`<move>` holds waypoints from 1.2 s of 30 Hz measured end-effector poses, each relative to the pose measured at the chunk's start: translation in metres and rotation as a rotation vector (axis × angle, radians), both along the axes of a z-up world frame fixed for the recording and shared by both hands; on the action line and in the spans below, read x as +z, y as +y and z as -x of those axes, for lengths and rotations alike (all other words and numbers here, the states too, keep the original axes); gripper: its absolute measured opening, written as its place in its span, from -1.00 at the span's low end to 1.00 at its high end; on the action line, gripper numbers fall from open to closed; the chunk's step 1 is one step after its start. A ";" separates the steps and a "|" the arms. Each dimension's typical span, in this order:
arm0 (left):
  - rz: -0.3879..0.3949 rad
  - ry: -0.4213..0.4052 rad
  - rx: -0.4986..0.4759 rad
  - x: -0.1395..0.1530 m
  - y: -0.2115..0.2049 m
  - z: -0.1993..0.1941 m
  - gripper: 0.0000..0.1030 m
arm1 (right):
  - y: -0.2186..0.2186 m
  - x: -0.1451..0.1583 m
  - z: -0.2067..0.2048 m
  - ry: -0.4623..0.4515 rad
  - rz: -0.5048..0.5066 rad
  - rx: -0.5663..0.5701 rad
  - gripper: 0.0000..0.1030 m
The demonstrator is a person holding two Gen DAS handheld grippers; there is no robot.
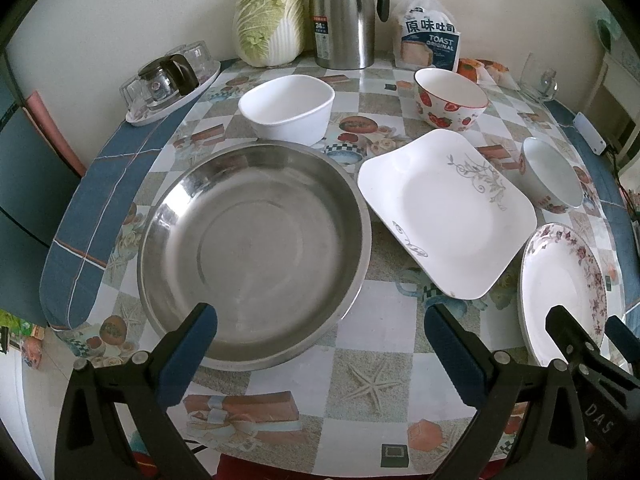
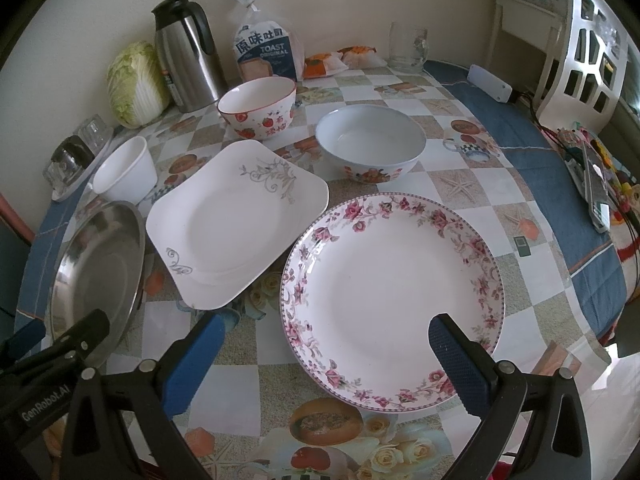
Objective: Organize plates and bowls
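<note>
A large steel basin [image 1: 256,252] lies in front of my left gripper [image 1: 320,328], which is open and empty at the basin's near rim. A square white plate [image 1: 444,216] with grey scrollwork sits to its right. Behind stand a plain white bowl [image 1: 288,106], a strawberry bowl [image 1: 452,98] and a small white bowl [image 1: 554,176]. My right gripper [image 2: 326,334] is open over the near edge of a round floral plate [image 2: 392,296]. The square plate [image 2: 236,220], strawberry bowl [image 2: 258,106], blue-white bowl [image 2: 370,142], plain white bowl [image 2: 126,174] and basin [image 2: 98,276] also show there.
At the back by the wall stand a cabbage [image 1: 270,20], a steel thermos jug [image 1: 344,14], a bag of toast [image 1: 430,38] and a glass mug [image 2: 408,46]. A tray of glasses [image 1: 170,80] sits back left. A white chair [image 2: 580,52] stands to the right.
</note>
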State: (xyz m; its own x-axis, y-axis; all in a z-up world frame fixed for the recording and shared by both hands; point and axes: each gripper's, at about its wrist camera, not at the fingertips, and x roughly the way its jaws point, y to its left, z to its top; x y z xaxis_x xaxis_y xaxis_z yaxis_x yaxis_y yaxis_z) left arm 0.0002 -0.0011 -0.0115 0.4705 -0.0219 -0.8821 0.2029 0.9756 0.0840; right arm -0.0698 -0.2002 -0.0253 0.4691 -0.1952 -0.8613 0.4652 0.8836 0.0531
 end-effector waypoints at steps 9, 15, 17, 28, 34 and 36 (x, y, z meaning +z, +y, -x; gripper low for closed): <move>0.109 -0.002 0.084 0.006 0.032 -0.013 1.00 | 0.013 0.003 -0.010 0.003 0.008 0.039 1.00; 0.256 -0.040 0.304 0.005 0.102 -0.031 1.00 | 0.030 0.006 -0.025 -0.038 -0.014 0.090 1.00; 0.275 -0.061 0.355 0.005 0.120 -0.035 1.00 | 0.036 0.007 -0.031 -0.062 -0.032 0.100 1.00; 0.315 -0.175 0.458 -0.003 0.170 -0.059 1.00 | 0.069 0.009 -0.069 -0.157 -0.155 0.217 1.00; 0.337 -0.152 0.456 -0.011 0.182 -0.073 1.00 | 0.085 -0.012 -0.090 -0.088 -0.257 0.286 1.00; 0.357 -0.125 0.459 -0.015 0.188 -0.077 1.00 | 0.092 -0.014 -0.093 -0.082 -0.257 0.305 1.00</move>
State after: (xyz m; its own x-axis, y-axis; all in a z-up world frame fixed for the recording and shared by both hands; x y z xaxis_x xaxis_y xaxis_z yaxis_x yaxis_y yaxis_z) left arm 0.0772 0.1868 -0.0265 0.6020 -0.0763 -0.7949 -0.2367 0.9336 -0.2689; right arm 0.0228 -0.1079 -0.0391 0.5415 0.1799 -0.8212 0.1688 0.9337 0.3159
